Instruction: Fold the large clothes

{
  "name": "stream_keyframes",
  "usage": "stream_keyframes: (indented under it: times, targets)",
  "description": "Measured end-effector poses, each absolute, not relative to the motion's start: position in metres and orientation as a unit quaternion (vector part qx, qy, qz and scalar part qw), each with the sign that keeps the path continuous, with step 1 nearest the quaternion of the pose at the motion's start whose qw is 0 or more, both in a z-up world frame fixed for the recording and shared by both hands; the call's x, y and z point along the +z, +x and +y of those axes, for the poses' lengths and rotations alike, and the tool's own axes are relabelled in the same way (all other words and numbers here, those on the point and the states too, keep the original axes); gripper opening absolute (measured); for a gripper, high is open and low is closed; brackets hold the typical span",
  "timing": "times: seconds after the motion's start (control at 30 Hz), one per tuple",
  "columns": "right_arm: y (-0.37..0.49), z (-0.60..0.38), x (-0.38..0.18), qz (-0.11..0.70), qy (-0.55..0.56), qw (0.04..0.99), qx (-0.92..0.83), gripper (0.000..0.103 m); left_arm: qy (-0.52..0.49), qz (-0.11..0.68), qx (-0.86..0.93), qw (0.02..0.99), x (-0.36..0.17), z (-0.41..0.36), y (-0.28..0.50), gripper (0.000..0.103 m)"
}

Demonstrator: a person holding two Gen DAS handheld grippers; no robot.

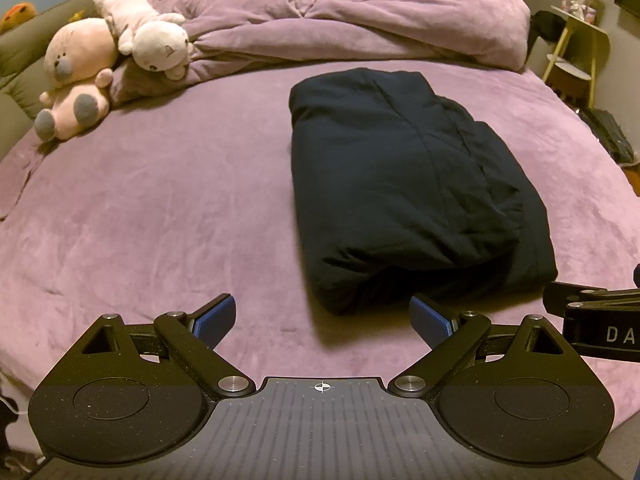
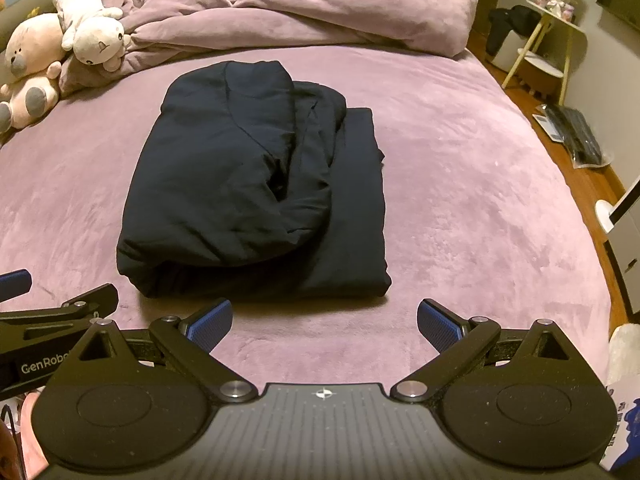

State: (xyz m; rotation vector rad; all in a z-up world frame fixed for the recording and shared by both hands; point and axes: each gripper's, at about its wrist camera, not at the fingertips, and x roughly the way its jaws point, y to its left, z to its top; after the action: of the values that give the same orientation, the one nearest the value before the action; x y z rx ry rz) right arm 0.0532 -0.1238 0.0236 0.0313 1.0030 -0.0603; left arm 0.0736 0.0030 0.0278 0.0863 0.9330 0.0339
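The dark navy garment [image 1: 408, 184] lay folded into a thick bundle on the bed [image 1: 160, 220], which was covered with a purple plush sheet. In the left wrist view the bundle sat at about 1 o'clock from the left claw [image 1: 322, 322], near it but not touching. In the right wrist view the same garment [image 2: 256, 184] sat at about 11 o'clock from the right claw [image 2: 324, 322], again near and apart from the fingers. The top layer of the bundle was puffy and wrinkled, and a flatter layer showed under it along its right side.

The left claw was spread wide, with its blue pads [image 1: 214, 322] far from each other, and it held nothing; only the purple sheet was between the fingers. The right claw was spread wide in the same way, its blue pads [image 2: 210, 326] well apart, and it also held nothing. Both claws hovered over the near edge of the bed, side by side. A part of the right claw showed at 3 o'clock in the left view, and a part of the left claw showed at 9 o'clock in the right view.

At the far end of the bed, at 12 o'clock, a purple blanket [image 1: 340, 28] was heaped. At 10 o'clock a pink plush bear [image 1: 74, 76] sat, and a white plush toy [image 1: 148, 32] leaned on it, touching it.
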Motion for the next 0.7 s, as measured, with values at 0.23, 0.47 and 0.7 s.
stream_keyframes:
  times: [0.23, 0.47, 0.7]
  targets:
    - [0.0537, -0.1232, 0.0250, 0.480, 0.014, 0.876, -0.032, 0.099, 0.046, 0.446, 0.020, 0.894, 0.0287, 0.0013, 0.0725, 0.097]
    - [0.0534, -0.1229, 0.0263, 0.478, 0.014, 0.878, -0.034, 0.099, 0.052, 0.446, 0.021, 0.893, 0.0297, 0.0003, 0.0728, 0.097]
    - [0.0528, -0.1231, 0.0276, 0.475, 0.012, 0.879, -0.036, 0.099, 0.060, 0.445, 0.020, 0.893, 0.0299, -0.0017, 0.0721, 0.097]
